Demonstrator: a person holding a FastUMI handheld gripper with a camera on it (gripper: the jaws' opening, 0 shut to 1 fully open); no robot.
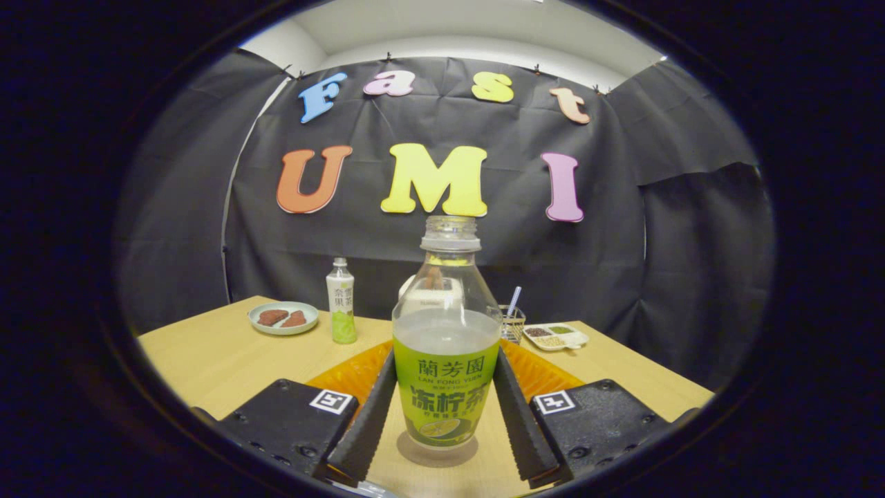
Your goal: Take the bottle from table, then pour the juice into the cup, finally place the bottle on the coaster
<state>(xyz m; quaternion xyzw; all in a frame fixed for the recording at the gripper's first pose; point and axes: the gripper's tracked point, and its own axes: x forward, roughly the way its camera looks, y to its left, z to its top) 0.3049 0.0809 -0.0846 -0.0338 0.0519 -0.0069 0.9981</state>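
Green label: wraps the lower half of the bottle (446, 346), clear plastic above it, cap off, neck open
Bottle contents: pale cloudy juice, level sits just above the label top, upper part holds no liquid
Bottle position: upright on the table (207, 360), base touching the wood, between the two gripper fingers
Gripper (445, 408): both black ribbed fingers (366, 415) lie flat against the bottle's sides, left and right, grasping it
Gripper body: black blocks either side, each with a small square black-and-white marker on top
Coaster (352, 377): orange, ribbed, round, flat on the table just behind the bottle, partly hidden by bottle and fingers
Cup (513, 324): small clear one beyond the bottle to the right, mostly hidden, a striped straw (514, 301) stands in it; contents cannot tell
Second bottle (341, 301): small, white cap on, white and green label, upright, further back on the left
Plate (283, 318): pale round, left of the second bottle, two brown pieces on it
Tray (555, 336): white, divided, beyond the cup, holds dark, green and pale fillings in separate compartments
Behind bottle neck: a whitish object, blurred through the plastic, cannot tell what
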